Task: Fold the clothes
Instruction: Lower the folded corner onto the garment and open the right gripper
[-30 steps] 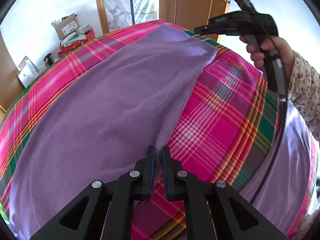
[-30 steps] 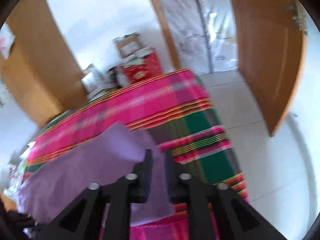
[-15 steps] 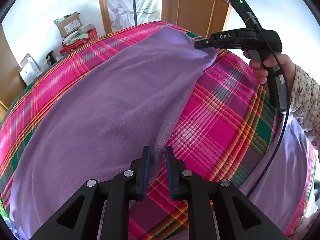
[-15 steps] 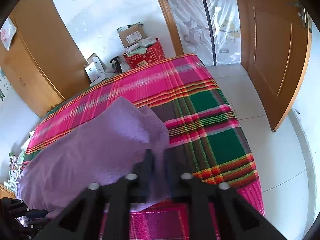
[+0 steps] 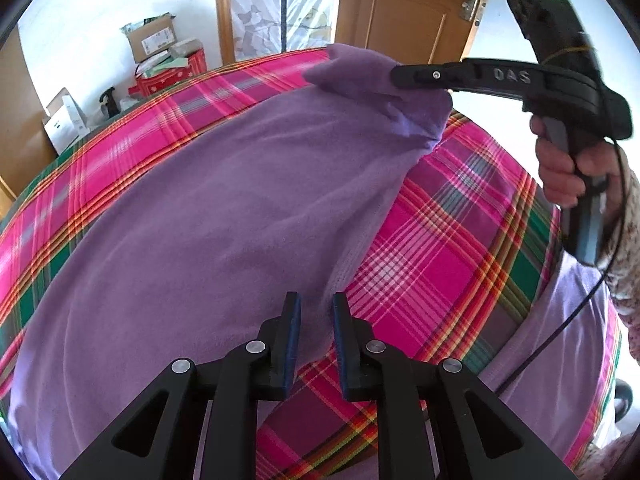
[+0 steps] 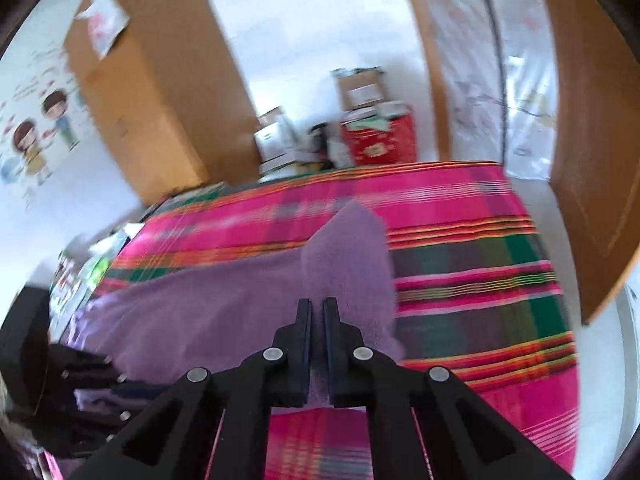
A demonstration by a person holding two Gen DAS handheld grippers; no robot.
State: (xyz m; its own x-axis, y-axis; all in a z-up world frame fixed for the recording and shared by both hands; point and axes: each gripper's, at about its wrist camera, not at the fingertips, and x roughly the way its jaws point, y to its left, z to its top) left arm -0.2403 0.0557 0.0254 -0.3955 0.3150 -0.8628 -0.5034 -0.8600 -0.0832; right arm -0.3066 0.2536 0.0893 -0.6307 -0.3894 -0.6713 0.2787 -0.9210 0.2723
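A purple garment (image 5: 220,220) lies spread over a pink plaid bed cover (image 5: 440,260). My left gripper (image 5: 317,306) stands open low over the garment's near hem, which runs between its fingers without being pinched. At the upper right a hand (image 5: 560,172) holds my right gripper (image 5: 396,77), shut on the garment's far corner, which is lifted and bunched above the bed. In the right wrist view the right gripper (image 6: 318,308) has purple garment (image 6: 224,304) pinched between its nearly closed fingers. There the left gripper (image 6: 76,380) shows dark and blurred at the lower left.
Cardboard boxes and a red box (image 5: 172,76) stand on the floor past the bed's far edge. A wooden door (image 5: 408,12) is behind, a tall wooden cabinet (image 6: 152,92) to the left. A black cable (image 5: 560,328) hangs from the right gripper across pale purple fabric (image 5: 560,380).
My left gripper has opened and let go of the near hem. The right gripper has shut on the far corner and raised it off the bed, swinging leftward.
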